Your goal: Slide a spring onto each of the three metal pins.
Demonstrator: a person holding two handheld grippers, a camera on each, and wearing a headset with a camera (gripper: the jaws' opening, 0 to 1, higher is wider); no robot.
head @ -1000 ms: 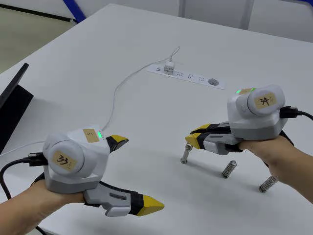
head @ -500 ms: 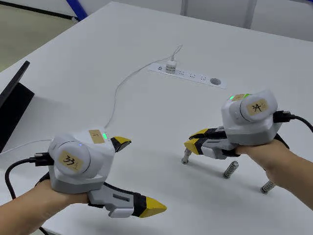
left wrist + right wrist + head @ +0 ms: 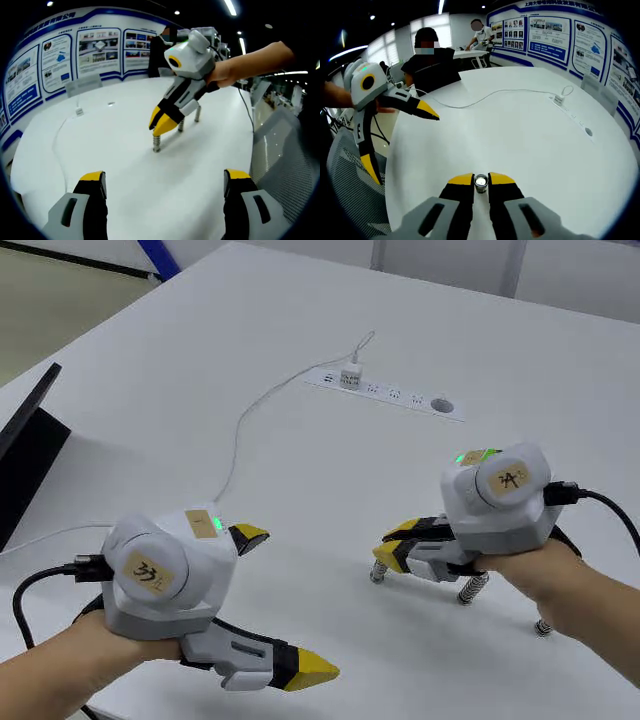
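My right fingers [image 3: 462, 181] pinched the pin [image 3: 480, 183] by its top, nearly closed, near the table's [image 3: 300, 440] front edge | my left fingers [image 3: 92, 178] hung wide open, empty | risk: a skewed pull could topple the pin and shed its spring [image 3: 157, 146]

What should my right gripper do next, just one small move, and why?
Probably close the right gripper the last bit on the pin at its tips. The pin's shiny end sits between the yellow fingers with hardly any gap, so it looks lined up; whether they already pinch it is unclear. The left gripper hangs open, well away.
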